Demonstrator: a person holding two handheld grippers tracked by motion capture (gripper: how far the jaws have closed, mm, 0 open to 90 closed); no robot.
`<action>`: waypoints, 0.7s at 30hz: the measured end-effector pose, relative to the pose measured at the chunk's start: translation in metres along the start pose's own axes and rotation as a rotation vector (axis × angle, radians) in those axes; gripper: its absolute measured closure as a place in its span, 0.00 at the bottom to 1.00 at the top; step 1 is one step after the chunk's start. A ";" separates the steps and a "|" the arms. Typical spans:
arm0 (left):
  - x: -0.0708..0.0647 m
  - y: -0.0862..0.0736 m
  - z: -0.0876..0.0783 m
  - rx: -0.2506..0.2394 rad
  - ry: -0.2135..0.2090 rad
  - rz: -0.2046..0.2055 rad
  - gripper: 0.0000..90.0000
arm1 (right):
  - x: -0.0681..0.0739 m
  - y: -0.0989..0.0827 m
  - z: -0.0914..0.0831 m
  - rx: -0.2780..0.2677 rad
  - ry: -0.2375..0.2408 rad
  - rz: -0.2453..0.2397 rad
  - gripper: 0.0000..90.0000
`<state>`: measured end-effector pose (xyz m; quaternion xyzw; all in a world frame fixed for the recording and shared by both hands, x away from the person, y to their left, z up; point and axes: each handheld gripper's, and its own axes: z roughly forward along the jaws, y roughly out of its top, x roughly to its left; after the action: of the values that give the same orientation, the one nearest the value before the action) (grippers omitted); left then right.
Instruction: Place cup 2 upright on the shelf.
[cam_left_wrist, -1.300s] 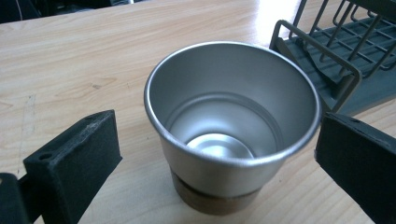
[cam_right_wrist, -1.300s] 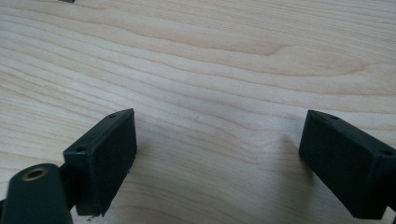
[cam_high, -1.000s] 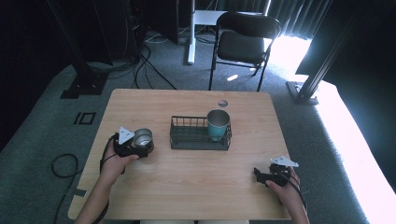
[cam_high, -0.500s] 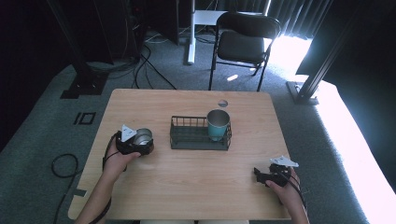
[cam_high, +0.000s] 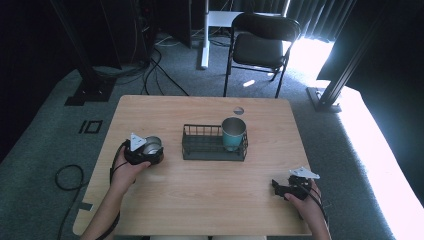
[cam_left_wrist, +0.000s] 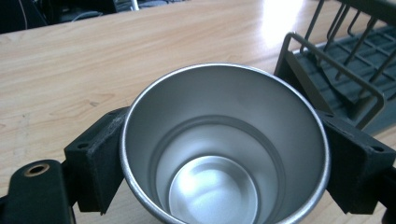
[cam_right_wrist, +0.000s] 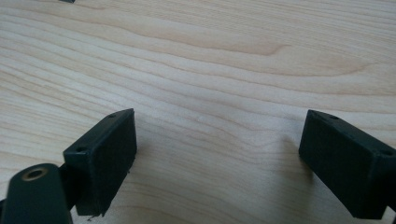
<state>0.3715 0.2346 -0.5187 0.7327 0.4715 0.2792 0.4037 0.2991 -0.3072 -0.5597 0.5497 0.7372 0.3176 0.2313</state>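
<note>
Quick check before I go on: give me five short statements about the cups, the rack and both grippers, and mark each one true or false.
1. The left gripper is shut on the steel cup. True; its fingers have just been closing and now press the cup's sides.
2. The steel cup lies on its side. False; it stands upright, mouth up.
3. The teal cup stands in the wire rack. True, at its right end.
4. The right gripper holds a cup. False; it is open over bare table.
5. The steel cup is inside the rack. False; it stands on the table left of it.
</note>
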 end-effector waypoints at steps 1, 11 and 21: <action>0.000 0.001 -0.001 -0.003 0.000 -0.003 0.15 | 0.000 0.000 0.000 0.000 0.000 0.000 0.12; 0.001 0.018 -0.010 -0.045 -0.011 0.013 0.15 | 0.000 0.000 0.000 0.000 0.000 0.000 0.12; -0.003 0.043 -0.016 -0.065 -0.031 0.035 0.16 | 0.000 0.000 0.000 0.000 0.000 0.002 0.12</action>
<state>0.3776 0.2278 -0.4740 0.7314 0.4431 0.2902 0.4295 0.2990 -0.3072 -0.5596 0.5503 0.7369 0.3177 0.2310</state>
